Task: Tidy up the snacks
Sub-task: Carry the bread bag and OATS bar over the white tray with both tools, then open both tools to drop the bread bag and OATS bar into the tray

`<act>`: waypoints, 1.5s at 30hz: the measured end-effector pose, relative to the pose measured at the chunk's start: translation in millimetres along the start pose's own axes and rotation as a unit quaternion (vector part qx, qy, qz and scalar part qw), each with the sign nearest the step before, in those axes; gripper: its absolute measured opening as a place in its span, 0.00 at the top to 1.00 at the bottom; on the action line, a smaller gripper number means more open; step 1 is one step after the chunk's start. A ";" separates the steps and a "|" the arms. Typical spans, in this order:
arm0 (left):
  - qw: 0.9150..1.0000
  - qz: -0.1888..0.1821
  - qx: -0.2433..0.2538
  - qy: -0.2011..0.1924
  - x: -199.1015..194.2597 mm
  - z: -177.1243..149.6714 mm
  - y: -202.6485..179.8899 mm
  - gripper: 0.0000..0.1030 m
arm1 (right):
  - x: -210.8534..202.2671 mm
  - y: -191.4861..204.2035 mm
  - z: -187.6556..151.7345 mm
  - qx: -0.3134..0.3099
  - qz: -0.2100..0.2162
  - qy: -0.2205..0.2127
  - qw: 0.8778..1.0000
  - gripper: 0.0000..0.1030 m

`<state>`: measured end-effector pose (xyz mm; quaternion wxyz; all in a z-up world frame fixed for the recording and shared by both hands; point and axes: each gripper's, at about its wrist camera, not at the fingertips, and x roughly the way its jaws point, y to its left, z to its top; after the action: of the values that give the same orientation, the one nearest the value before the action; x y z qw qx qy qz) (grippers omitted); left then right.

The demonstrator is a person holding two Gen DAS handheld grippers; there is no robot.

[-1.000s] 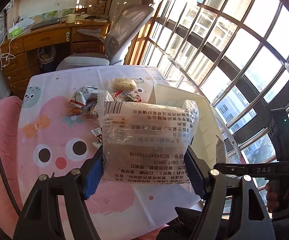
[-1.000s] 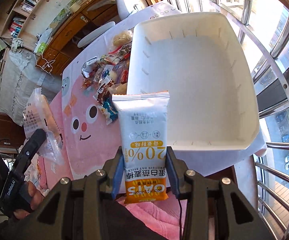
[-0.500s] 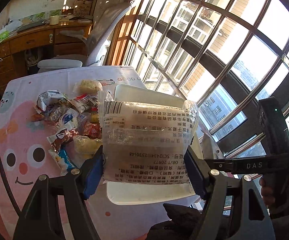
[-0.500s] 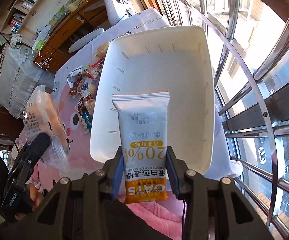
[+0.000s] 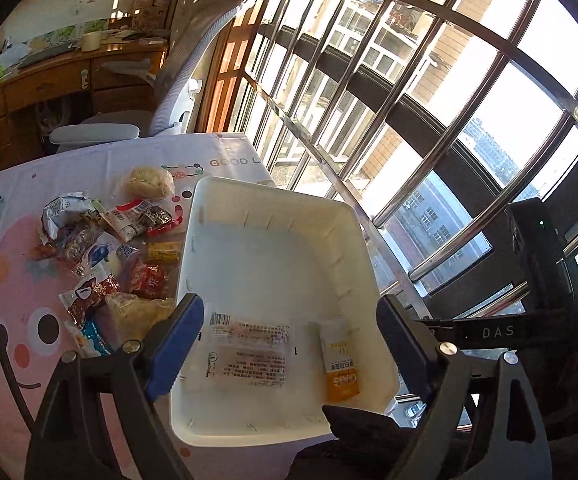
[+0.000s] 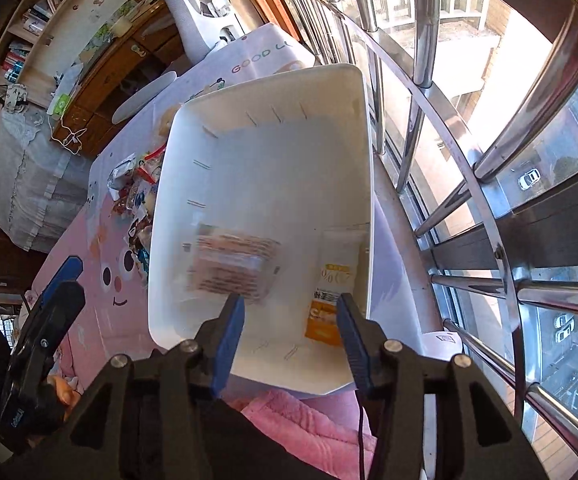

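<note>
Had both grippers over white bin. Left gripper jaws opening, nothing between; clear packet lay on bin floor. Right gripper jaws opening, empty; oat bar against bin wall. Snack pile waited beside bin.

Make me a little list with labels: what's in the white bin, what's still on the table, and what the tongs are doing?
bin: white, on the table
in bin: clear packet, oat bar
on table: snack pile left of the bin
left tongs: opening, nothing between them
right tongs: opening, nothing between them
cloth: pink cartoon face
</note>
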<state>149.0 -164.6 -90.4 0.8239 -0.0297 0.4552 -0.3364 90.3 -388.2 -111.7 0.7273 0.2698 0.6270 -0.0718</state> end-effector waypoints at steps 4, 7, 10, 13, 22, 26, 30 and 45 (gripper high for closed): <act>1.000 0.012 -0.009 0.006 2.0 0.4 5.7 0.15 | 2.4 1.4 3.0 0.000 0.001 0.004 1.000 0.51; 1.000 0.020 -0.019 0.006 0.2 -0.9 12.1 0.15 | 6.2 5.4 3.8 -0.002 0.003 0.009 1.000 0.51; 0.999 0.026 -0.030 0.007 -3.3 -4.3 21.0 0.15 | 11.5 9.9 4.1 -0.005 0.006 0.016 1.000 0.50; 0.998 0.036 -0.043 0.008 -9.4 -9.1 32.4 0.15 | 17.4 16.7 2.6 -0.007 0.008 0.022 1.000 0.50; 0.995 0.063 -0.072 0.019 -34.5 -25.9 73.1 0.15 | 33.0 49.9 -13.7 -0.011 0.015 0.041 0.999 0.50; 0.994 0.067 -0.081 0.022 -50.6 -34.0 95.5 0.15 | 38.3 69.0 -26.0 -0.008 0.021 0.043 0.999 0.50; 0.994 0.071 -0.082 0.027 -69.1 -41.3 117.1 0.15 | 40.5 90.4 -40.8 -0.003 0.025 0.036 0.999 0.50; 0.994 0.084 -0.042 0.053 -128.1 -61.2 197.3 0.15 | 56.5 169.7 -95.5 0.023 0.028 -0.005 0.999 0.50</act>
<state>159.8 78.0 -102.6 0.8220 -0.0078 0.5128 -0.2473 93.5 -185.7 -120.6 0.7257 0.3039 0.6136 -0.0670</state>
